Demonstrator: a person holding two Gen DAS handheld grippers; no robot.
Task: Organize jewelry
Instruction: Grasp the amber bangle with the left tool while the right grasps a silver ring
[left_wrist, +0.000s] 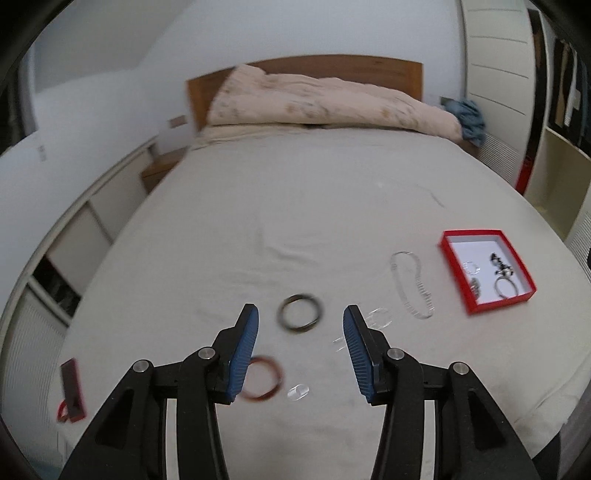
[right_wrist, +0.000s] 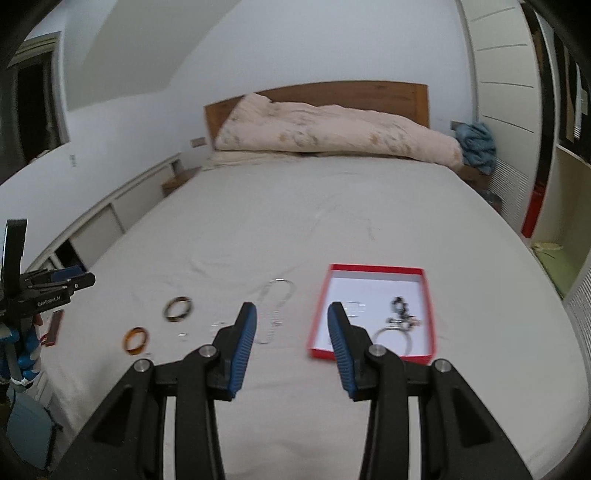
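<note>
A red jewelry box (left_wrist: 519, 293) (right_wrist: 317, 314) with a white lining lies open on the bed and holds several small pieces. A dark bangle (left_wrist: 301, 314) (right_wrist: 178, 308), an orange-red bangle (left_wrist: 269, 384) (right_wrist: 136, 340), a silver chain (left_wrist: 412, 282) (right_wrist: 275, 310) and small clear pieces (left_wrist: 298, 391) lie loose on the sheet. My left gripper (left_wrist: 301, 319) is open above the dark bangle. My right gripper (right_wrist: 291, 314) is open and empty, between the chain and the box. The left gripper also shows at the right wrist view's left edge (right_wrist: 55, 282).
A beige sheet covers the bed (left_wrist: 295, 206). A folded pink duvet (left_wrist: 325, 103) and wooden headboard (left_wrist: 388, 70) are at the far end. A red lid (left_wrist: 72, 391) lies near the bed's left edge. White cupboards (right_wrist: 509, 92) stand on the right.
</note>
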